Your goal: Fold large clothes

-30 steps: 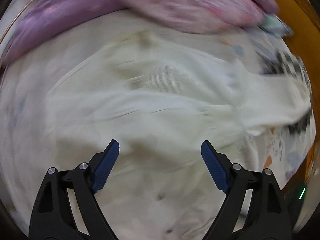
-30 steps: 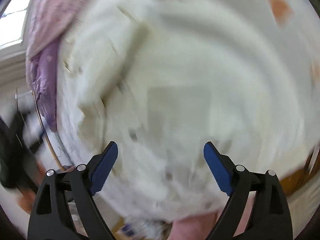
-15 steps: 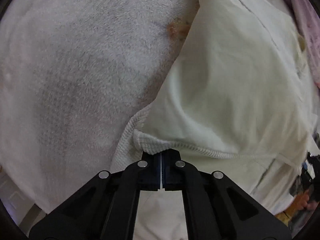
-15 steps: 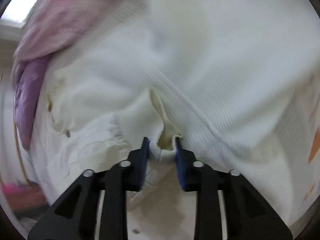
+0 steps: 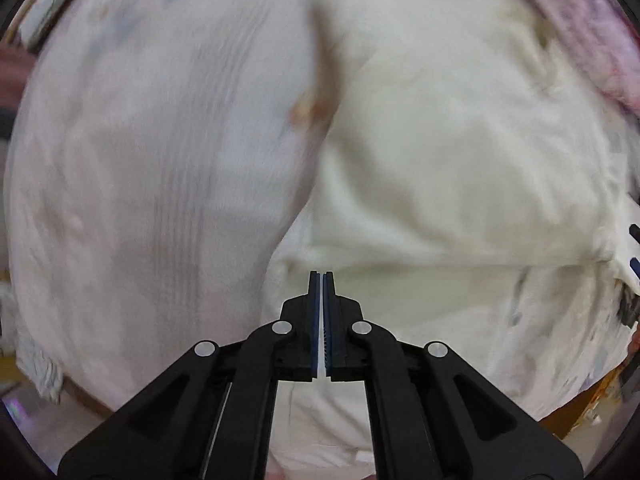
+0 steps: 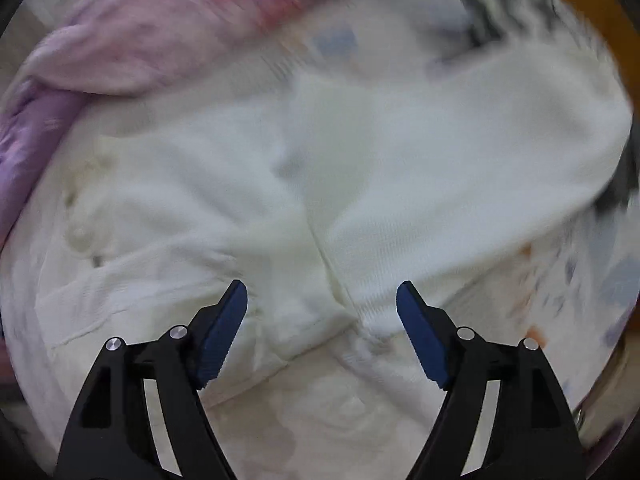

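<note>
The left gripper [image 5: 322, 276] has its blue-padded fingers pressed together at the lower folded edge of a cream garment [image 5: 460, 152]. Left of that garment lies a white textured cloth [image 5: 160, 160], and a pink fabric [image 5: 600, 40] sits beyond its upper right.
</note>
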